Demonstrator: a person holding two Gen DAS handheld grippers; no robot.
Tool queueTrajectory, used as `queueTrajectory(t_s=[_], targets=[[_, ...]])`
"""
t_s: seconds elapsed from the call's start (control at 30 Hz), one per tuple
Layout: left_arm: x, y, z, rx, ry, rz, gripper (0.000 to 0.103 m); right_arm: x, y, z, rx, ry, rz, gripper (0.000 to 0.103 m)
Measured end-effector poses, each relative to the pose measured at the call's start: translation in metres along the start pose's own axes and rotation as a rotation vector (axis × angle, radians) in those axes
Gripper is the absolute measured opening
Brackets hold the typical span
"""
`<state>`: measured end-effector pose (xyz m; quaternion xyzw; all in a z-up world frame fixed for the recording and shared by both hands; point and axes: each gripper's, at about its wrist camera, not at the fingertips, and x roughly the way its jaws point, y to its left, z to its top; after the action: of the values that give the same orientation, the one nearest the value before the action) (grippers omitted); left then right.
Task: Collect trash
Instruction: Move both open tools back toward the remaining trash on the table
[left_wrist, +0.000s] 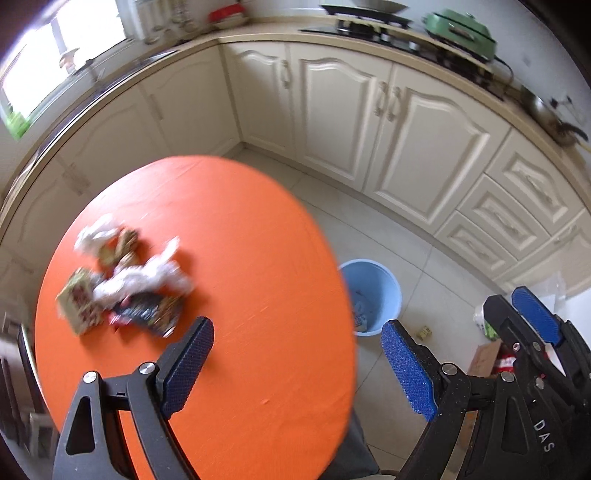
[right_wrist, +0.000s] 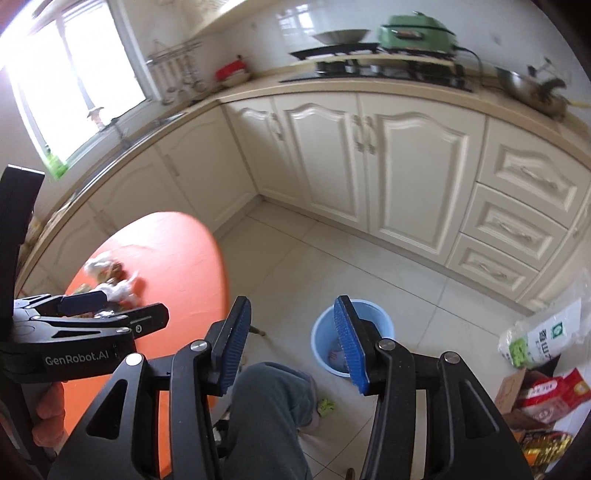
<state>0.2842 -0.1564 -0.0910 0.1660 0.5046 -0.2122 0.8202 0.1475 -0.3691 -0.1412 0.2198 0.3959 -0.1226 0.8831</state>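
The left gripper hangs spread wide and empty above the round orange counter; the blurred heap of crumpled white tissues and printed snack wrappers lies ahead and to its left. The right gripper, also spread with nothing between its blue pads, hovers over the tiled floor, the round light-blue plastic bin just ahead of it.

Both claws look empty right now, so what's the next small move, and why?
Probably ease the left claw forward and left toward the trash pile on the orange table. Its jaws are open and empty, the pile lies just ahead, and the blue bin waits on the floor.
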Motion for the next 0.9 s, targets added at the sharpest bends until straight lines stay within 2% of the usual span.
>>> queueTrajectory(t_s=[0.07,0.13,0.2,0.43,0.57,0.63,0.8,0.9], targets=[[-0.017,0.027,-0.022,-0.058,-0.011,0.016,0.089,-0.003,0.019,-0.004,-0.031,-0.003,0.020,0.051],[-0.032,0.050,-0.035,-0.113,-0.024,0.048,0.089,-0.005,0.041,-0.008,-0.063,-0.004,0.046,0.073],[-0.045,0.074,-0.055,-0.179,-0.041,0.076,0.089,-0.008,0.063,-0.014,-0.094,-0.023,0.063,0.081],[-0.078,0.141,-0.114,-0.344,-0.056,0.099,0.089,-0.005,0.132,-0.032,-0.209,-0.010,0.087,0.086],[-0.088,0.170,-0.143,-0.423,-0.048,0.072,0.089,0.001,0.162,-0.044,-0.255,-0.015,0.081,0.091],[-0.092,0.185,-0.149,-0.447,-0.052,0.085,0.089,0.005,0.177,-0.048,-0.286,-0.018,0.092,0.098],[-0.102,0.213,-0.166,-0.508,-0.153,0.136,0.090,0.018,0.210,-0.056,-0.361,-0.030,0.116,0.101],[-0.100,0.229,-0.176,-0.552,-0.164,0.117,0.091,0.035,0.228,-0.058,-0.414,-0.015,0.101,0.102]])
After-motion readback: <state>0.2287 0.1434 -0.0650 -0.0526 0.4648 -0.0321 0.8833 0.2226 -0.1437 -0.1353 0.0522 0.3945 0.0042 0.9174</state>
